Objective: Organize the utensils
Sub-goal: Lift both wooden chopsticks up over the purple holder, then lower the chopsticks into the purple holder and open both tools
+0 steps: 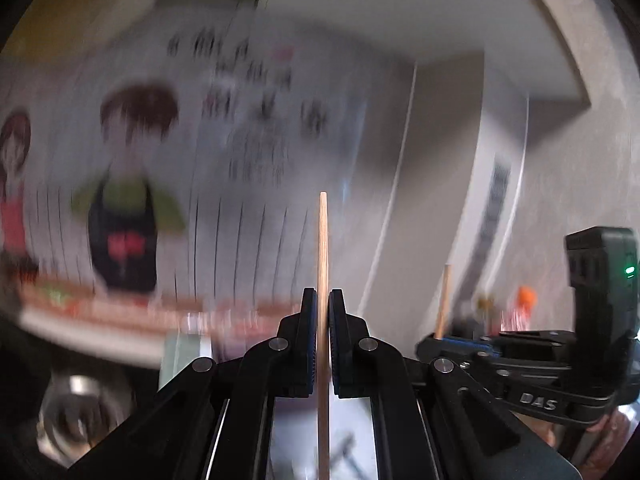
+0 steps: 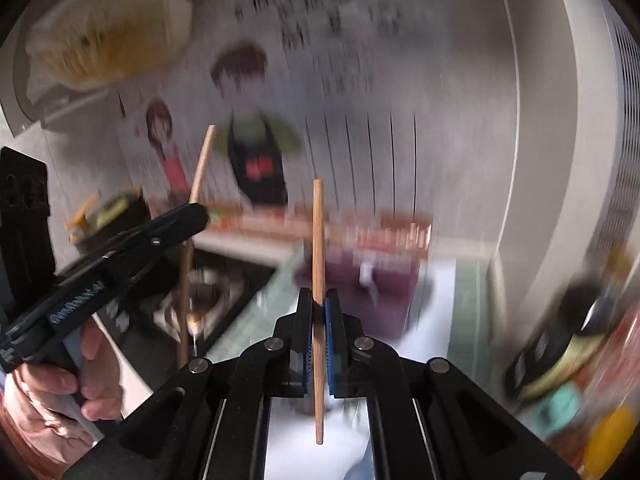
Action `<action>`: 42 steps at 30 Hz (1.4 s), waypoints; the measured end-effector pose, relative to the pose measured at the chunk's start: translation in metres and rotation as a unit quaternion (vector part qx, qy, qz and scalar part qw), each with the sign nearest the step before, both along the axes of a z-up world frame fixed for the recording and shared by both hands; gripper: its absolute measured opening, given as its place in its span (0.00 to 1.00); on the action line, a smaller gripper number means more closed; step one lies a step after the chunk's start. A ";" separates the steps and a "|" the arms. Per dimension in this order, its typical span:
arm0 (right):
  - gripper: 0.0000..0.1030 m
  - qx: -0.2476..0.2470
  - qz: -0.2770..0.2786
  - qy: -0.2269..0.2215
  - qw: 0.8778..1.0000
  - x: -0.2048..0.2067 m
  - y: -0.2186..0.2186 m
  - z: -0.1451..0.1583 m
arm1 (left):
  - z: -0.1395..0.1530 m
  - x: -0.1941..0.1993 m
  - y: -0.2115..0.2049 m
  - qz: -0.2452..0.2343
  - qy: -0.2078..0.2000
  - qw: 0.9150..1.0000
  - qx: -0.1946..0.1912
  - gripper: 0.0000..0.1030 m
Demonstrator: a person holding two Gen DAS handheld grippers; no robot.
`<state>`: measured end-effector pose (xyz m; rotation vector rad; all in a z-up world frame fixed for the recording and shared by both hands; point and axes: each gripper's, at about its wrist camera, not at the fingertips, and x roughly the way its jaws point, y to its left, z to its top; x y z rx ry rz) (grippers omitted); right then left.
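My left gripper [image 1: 323,300] is shut on a wooden chopstick [image 1: 323,248] that stands upright between its pads, held in the air. My right gripper [image 2: 319,300] is shut on a second wooden chopstick [image 2: 318,240], also upright. Each gripper shows in the other's view: the right one [image 1: 440,340] with its chopstick [image 1: 444,300] at the right of the left wrist view, the left one [image 2: 196,212] with its chopstick [image 2: 200,168] at the left of the right wrist view, beside a hand [image 2: 60,392]. Both views are motion-blurred.
A wall poster with cartoon figures [image 2: 256,128] fills the background. A stove burner [image 2: 208,292] lies below left, with a purple object [image 2: 380,280] on a green tiled counter [image 2: 256,316]. A white appliance [image 2: 580,140] stands at the right. A metal bowl [image 1: 80,412] is at lower left.
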<state>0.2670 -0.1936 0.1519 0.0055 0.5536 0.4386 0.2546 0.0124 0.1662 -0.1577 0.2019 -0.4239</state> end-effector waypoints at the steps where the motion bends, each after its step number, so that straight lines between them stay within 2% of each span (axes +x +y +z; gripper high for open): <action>1: 0.05 -0.001 -0.007 -0.023 1.000 0.004 0.001 0.018 | 0.010 0.006 0.001 0.005 -0.019 1.000 -0.001 0.05; 4: 0.05 -0.007 -0.028 -0.074 0.997 0.018 0.005 0.054 | 0.028 0.029 0.002 0.017 -0.050 0.999 -0.008 0.05; 7: 0.05 -0.015 -0.052 -0.097 0.994 0.039 0.008 0.070 | 0.035 0.054 0.003 0.023 -0.067 0.997 -0.013 0.05; 10: 0.05 -0.029 -0.074 -0.112 0.991 0.062 0.014 0.069 | 0.029 0.081 0.005 0.032 -0.084 0.995 -0.032 0.05; 13: 0.05 -0.032 -0.080 -0.113 0.990 0.091 0.019 0.059 | 0.015 0.110 0.000 0.039 -0.080 0.996 -0.028 0.05; 19: 0.05 -0.042 -0.091 -0.080 0.992 0.143 0.026 0.019 | -0.032 0.167 -0.008 0.048 -0.043 0.998 -0.018 0.05; 25: 0.05 -0.037 -0.092 -0.046 0.994 0.177 0.023 -0.031 | -0.081 0.196 -0.010 0.044 -0.007 0.999 -0.008 0.05; 28: 0.05 -0.040 -0.097 -0.013 0.994 0.193 0.026 -0.060 | -0.110 0.208 -0.008 0.046 0.030 0.998 -0.007 0.05; 31: 0.05 -0.039 -0.095 0.022 0.994 0.205 0.026 -0.087 | -0.139 0.216 -0.006 0.038 0.083 0.996 -0.009 0.05; 34: 0.05 -0.039 -0.091 0.056 0.994 0.210 0.026 -0.113 | -0.165 0.219 -0.009 0.034 0.120 0.992 0.010 0.05; 39: 0.06 -0.041 -0.081 0.111 0.990 0.214 0.025 -0.149 | -0.186 0.216 -0.015 0.027 0.175 0.984 0.034 0.08; 41: 0.15 -0.044 -0.078 0.128 0.988 0.215 0.024 -0.155 | -0.185 0.209 -0.014 0.028 0.186 0.982 0.035 0.09; 42: 0.19 -0.043 -0.078 0.132 0.987 0.214 0.023 -0.156 | -0.183 0.205 -0.012 0.031 0.191 0.981 0.035 0.13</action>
